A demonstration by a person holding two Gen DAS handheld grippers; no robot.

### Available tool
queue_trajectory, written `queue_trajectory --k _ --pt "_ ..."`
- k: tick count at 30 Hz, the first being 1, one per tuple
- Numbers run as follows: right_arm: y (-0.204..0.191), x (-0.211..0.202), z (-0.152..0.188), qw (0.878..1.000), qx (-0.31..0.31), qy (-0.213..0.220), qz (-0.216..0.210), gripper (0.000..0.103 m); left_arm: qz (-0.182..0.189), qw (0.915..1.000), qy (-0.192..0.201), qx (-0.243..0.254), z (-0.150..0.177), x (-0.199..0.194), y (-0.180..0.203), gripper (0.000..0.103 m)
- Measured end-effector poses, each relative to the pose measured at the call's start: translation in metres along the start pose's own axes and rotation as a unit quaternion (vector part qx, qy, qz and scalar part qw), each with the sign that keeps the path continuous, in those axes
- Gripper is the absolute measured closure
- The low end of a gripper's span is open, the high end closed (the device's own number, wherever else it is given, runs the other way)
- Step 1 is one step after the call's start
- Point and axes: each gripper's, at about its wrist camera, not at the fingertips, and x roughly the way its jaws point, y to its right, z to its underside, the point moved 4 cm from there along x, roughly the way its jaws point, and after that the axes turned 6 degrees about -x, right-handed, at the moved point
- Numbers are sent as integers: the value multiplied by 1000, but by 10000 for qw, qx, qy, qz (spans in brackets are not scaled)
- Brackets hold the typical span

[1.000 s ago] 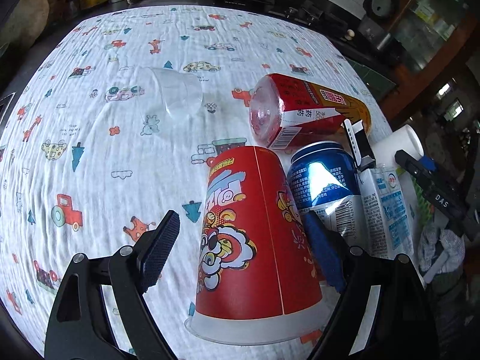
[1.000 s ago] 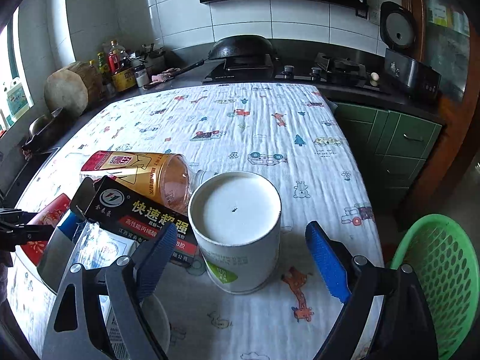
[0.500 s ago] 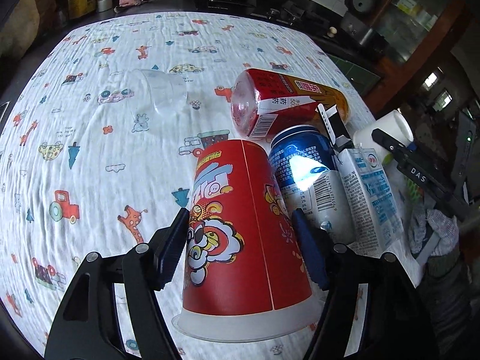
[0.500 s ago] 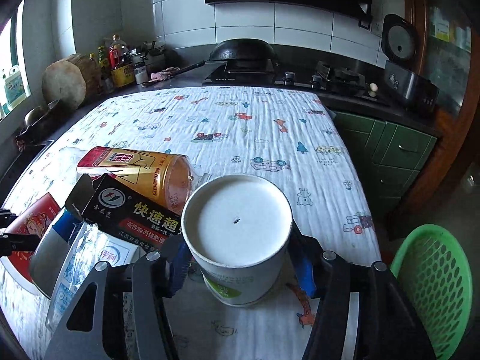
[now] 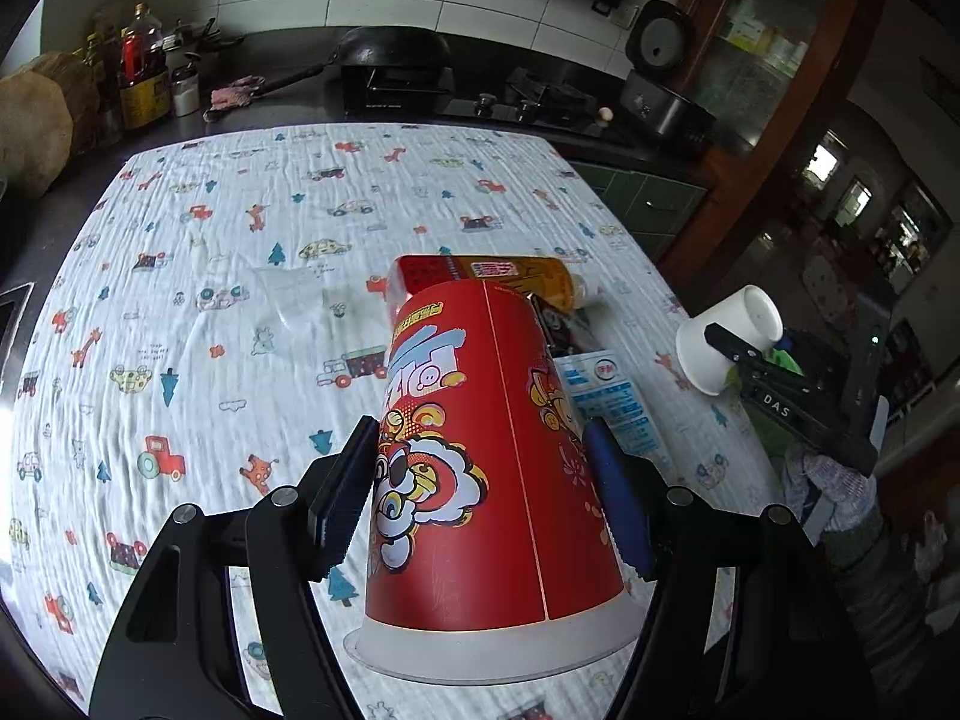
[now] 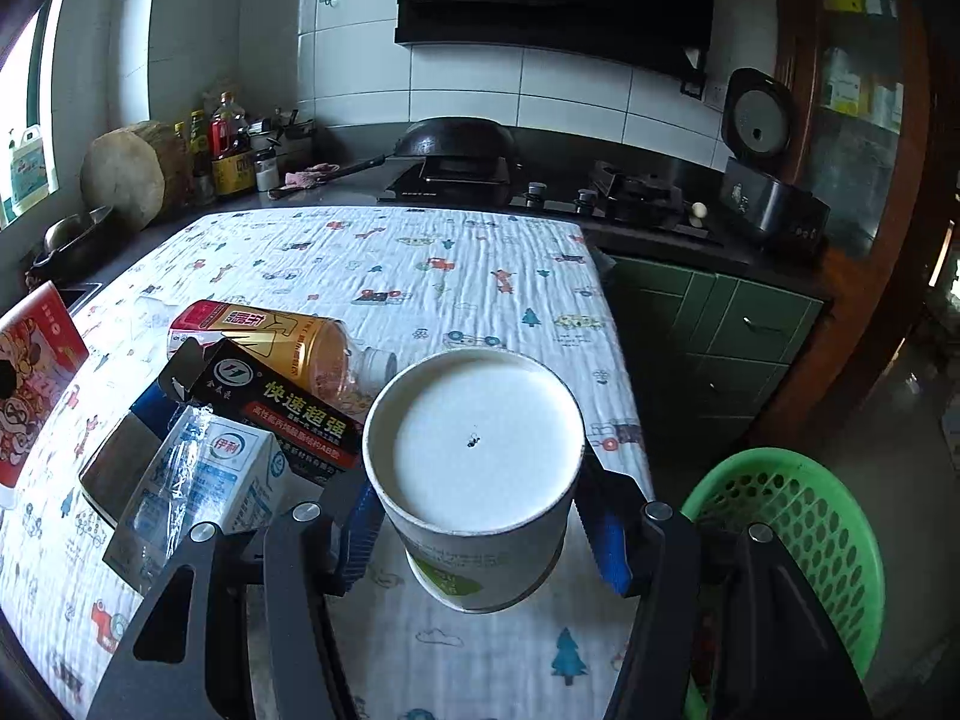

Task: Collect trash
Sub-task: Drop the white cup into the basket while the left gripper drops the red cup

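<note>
Gripping red cup [image 5: 480,450], white cup [image 6: 474,468]

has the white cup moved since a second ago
Yes. The right gripper has closed on the white cup and lifted it off the tablecloth; its base now hangs clear of the cloth.

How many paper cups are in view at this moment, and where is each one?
2. The red paper cup is upside down in the left gripper; the white paper cup is in the right gripper.

Daylight from a window [image 6: 27,120] at upper left; the room beyond at right stays dim. Fisheye bends edges, corners black. Everything sharp.
</note>
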Motion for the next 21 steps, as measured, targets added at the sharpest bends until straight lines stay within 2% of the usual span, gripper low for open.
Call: queue_trajectory --k 9,21 --pt "72 -22 39 9978 482 -164 423 47 526 9970 -98 552 -10 24 96 35" --pt "171 -17 119 9844 1144 -861 1020 47 1227 9853 -442 1107 -16 94 219 35"
